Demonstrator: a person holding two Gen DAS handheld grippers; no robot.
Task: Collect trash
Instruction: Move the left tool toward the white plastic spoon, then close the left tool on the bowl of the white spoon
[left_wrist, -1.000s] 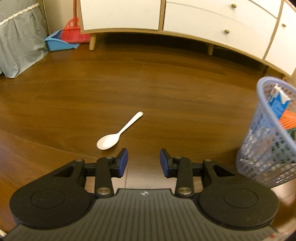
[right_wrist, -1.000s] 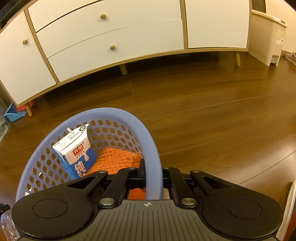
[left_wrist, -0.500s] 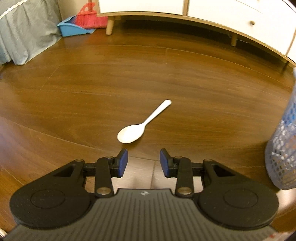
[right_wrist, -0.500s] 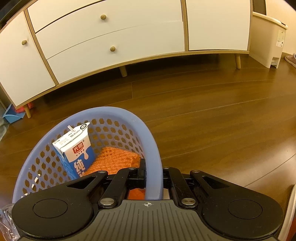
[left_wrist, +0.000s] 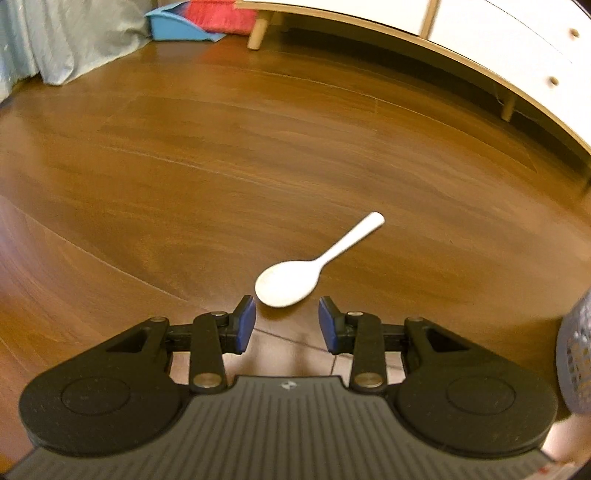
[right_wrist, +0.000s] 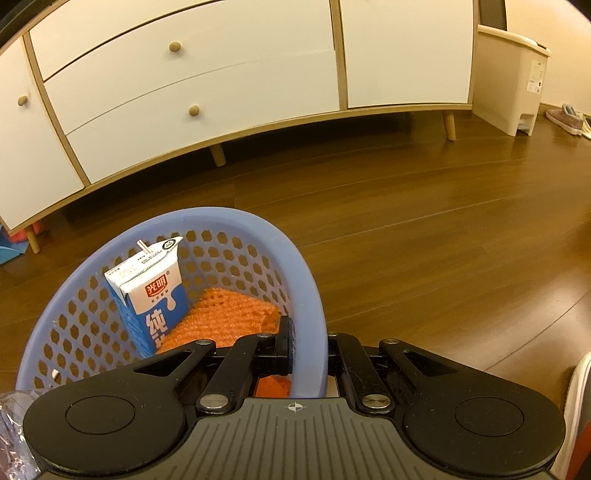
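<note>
The left gripper (left_wrist: 287, 321) is open, its two blue pads (left_wrist: 246, 325) standing apart with bare floor between them. A white plastic spoon (left_wrist: 295, 278) lies on the wooden floor (left_wrist: 221, 166) just in front of the fingertips, at about 12 o'clock from the gripper. The bowl of the spoon is the nearer end, and the handle runs away toward 1 o'clock. The spoon is very near to the pads but not between them, and I cannot tell if the left pad touches it. At the 3 o'clock edge of the left wrist view a small part of the blue basket (left_wrist: 576, 362) shows, blurred.

The right gripper (right_wrist: 308, 347) is closed on the rim of the blue basket (right_wrist: 221, 221), with one finger inside the wall and the other outside. In the basket a blue and white milk carton (right_wrist: 155, 295) stands tilted at about 10 o'clock from the gripper, with a short straw in its top. Beside it, at 11 o'clock, lies an orange foam net (right_wrist: 225, 314), touching the carton. Behind the basket, at 12 o'clock, stands a white sideboard (right_wrist: 221, 74) on wooden legs.
</note>
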